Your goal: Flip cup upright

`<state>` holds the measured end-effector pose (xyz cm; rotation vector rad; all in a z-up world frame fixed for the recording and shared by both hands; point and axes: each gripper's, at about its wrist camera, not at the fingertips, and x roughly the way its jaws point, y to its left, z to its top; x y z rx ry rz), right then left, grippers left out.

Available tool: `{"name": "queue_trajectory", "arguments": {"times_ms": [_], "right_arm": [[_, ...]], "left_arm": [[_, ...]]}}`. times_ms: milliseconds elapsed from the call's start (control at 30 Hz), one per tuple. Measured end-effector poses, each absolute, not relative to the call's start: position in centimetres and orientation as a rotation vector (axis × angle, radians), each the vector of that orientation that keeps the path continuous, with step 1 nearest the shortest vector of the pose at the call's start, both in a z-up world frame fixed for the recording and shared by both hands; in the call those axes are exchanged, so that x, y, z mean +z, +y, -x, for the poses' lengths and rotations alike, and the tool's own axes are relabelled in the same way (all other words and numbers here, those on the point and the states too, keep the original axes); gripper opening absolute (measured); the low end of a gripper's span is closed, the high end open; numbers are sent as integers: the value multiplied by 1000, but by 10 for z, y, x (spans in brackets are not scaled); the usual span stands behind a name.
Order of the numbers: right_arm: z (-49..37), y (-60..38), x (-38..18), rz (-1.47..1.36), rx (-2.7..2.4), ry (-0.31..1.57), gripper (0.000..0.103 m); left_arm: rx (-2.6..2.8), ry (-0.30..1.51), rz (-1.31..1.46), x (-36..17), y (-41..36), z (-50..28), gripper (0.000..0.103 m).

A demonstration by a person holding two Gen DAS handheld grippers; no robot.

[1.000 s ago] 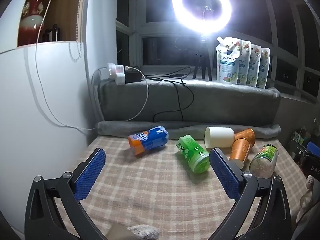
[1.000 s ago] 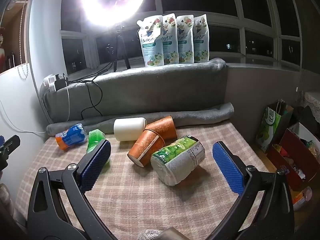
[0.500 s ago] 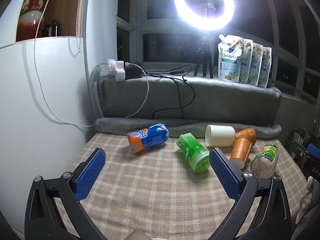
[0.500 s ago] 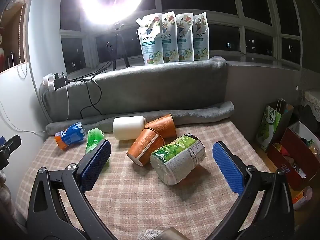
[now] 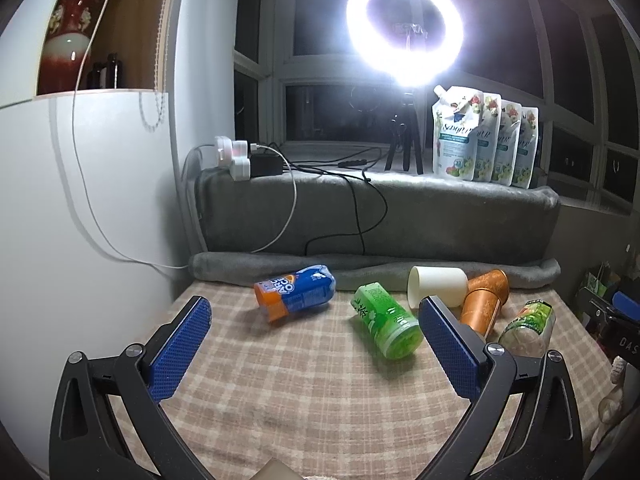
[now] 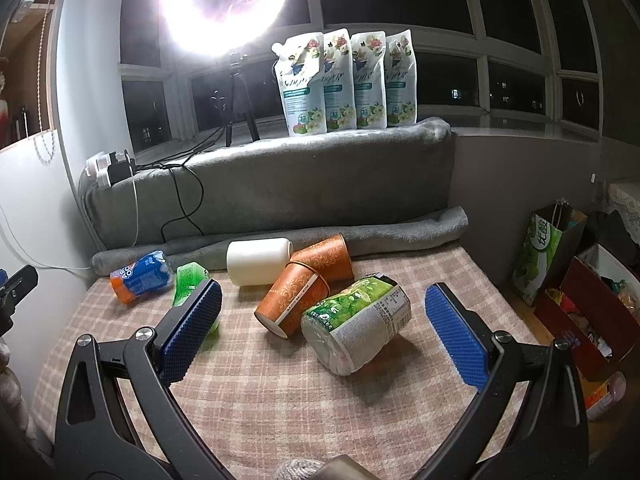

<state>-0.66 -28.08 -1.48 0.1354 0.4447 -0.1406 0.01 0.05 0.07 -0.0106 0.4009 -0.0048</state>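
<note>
Both wrist views are showing only a slight camera drift since the earlier frames: in the left view the ring light [image 5: 405, 31] and the cups are sitting a little lower than a second ago. No cup has shifted on the checked tablecloth [image 5: 304, 384].

Left gripper [image 5: 314, 340] is hovering above the cloth with its blue pads [image 5: 180, 350] spread wide, gripping nothing. Right gripper [image 6: 322, 330] is likewise spread wide and empty, its pads framing the green-labelled cup [image 6: 358, 324].

All cups are lying on their sides:
- blue-and-orange cup [image 5: 296, 293], nearest the white wall
- green cup [image 5: 386, 326], mouth facing the camera
- white cup [image 6: 258, 261], lying against the rolled grey blanket [image 6: 400, 228]
- two orange patterned cups [image 6: 294, 300], touching each other
- green-labelled cup, touching the nearer orange one

Four refill pouches [image 6: 344, 82] are standing on the grey-covered ledge behind.
</note>
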Motion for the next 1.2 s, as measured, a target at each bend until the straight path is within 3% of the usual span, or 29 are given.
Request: {"name": "queue_trajectory", "arguments": {"times_ms": [1200], "right_arm": [[8,-278,-14,-133,-138,448,103]], "left_arm": [[-6,397,15,2,3,2,103]]}}
